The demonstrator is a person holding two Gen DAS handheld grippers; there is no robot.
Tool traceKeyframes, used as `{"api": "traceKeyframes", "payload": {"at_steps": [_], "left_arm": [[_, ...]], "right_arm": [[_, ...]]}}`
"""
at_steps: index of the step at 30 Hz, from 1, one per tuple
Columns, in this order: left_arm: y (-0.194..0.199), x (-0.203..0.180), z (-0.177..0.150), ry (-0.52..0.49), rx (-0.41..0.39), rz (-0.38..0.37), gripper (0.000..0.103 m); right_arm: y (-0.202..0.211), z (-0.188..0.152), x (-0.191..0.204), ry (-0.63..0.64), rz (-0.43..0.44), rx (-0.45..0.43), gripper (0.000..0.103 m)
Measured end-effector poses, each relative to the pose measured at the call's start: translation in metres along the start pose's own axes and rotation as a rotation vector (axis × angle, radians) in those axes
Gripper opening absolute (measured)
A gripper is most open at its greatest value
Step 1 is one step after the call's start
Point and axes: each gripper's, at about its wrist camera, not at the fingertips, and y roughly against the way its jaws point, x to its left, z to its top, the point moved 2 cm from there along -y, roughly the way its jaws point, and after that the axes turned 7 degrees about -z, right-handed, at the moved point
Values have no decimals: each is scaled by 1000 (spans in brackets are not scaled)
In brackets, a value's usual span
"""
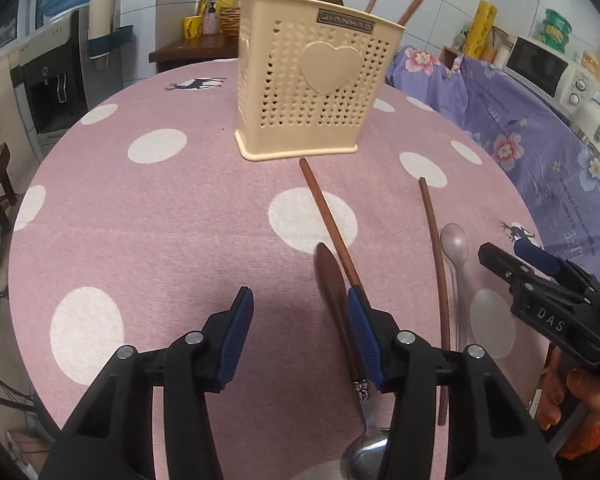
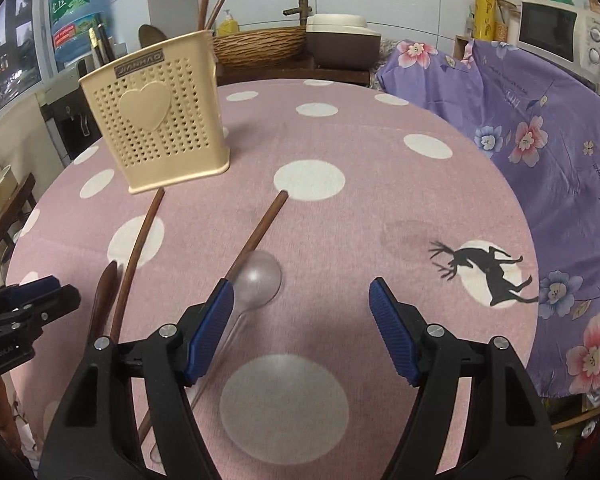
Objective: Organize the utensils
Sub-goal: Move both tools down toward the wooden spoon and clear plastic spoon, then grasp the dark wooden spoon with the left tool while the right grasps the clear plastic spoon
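Left gripper (image 1: 300,304) and right gripper (image 2: 302,304) both hovering spread and empty over the table (image 1: 160,216), where a steel spoon (image 1: 366,454) showing only in the left view, wood-handled spoon (image 1: 332,280), clear spoon (image 2: 258,278) and two chopsticks (image 1: 328,220) are lying before the upright cream holder (image 1: 316,80) labelled "JIANHAO".

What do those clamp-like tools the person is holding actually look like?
Each is a black plastic two-finger clamp. The left gripper and right gripper both carry ribbed blue pads on the inner faces of angular black fingers, joined by round silver pivot bolts. White letters reading "DAS" mark the right gripper's side. An orange sleeve shows at the person's right hand.
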Motion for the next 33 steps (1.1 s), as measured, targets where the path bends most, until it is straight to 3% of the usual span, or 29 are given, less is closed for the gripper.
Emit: {"api": "traceKeyframes", "payload": {"at_steps": [10,15,19,23,31,33], "left_arm": [[-18,-15,-11,-40,55,18,39],[-20,-16,-9,-50,46,39,34],[-24,-13,-5,-61,41,62,20],[-28,-7,3,-59,34,70,18],[-29,-2,7,-53,34,70,16],[-28,-1,7,-52,34,69,16]], "right_arm": [[1,-9,-4,-16,9,25,70],[0,-11,-4,-17,22,38,70],[0,-11,0,-17,35,49,70],[-2,-12,8,-6,47,70,70],[-9,-18,29,55,7,109,62],[-10,-17,31,65,7,106,55]]}}
